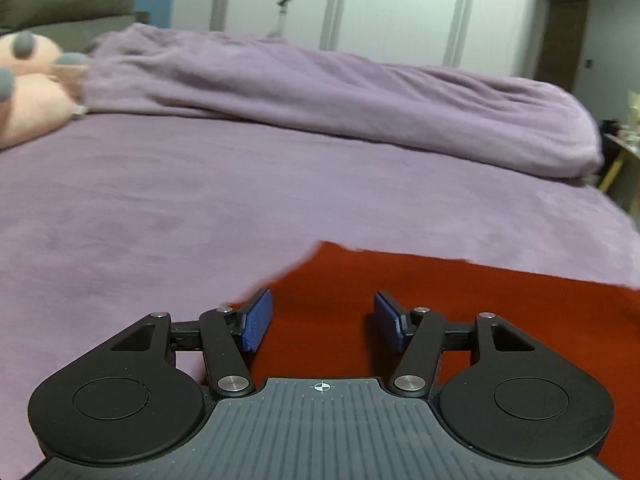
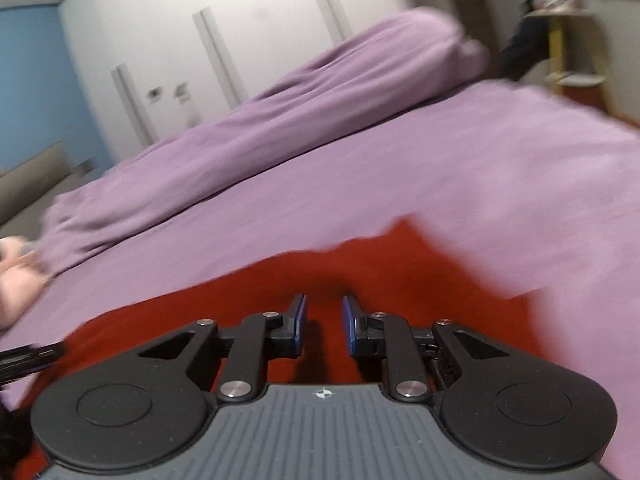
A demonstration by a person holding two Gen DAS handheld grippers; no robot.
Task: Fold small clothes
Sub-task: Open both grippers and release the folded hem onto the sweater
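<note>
Red garment [image 1: 460, 304] lies flat on the purple bed [image 1: 160, 208], directly under both tongs. We see its far edge at twelve o'clock. Left tongs [image 1: 322, 320] gape wide; right tongs [image 2: 324, 324] stand slightly apart, both empty.

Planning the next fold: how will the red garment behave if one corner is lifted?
The red garment lies flat and thin on the purple bedspread, so it will probably droop limply. Its uneven edge suggests soft fabric, likely light, perhaps clinging to the fuzzy cover.
</note>
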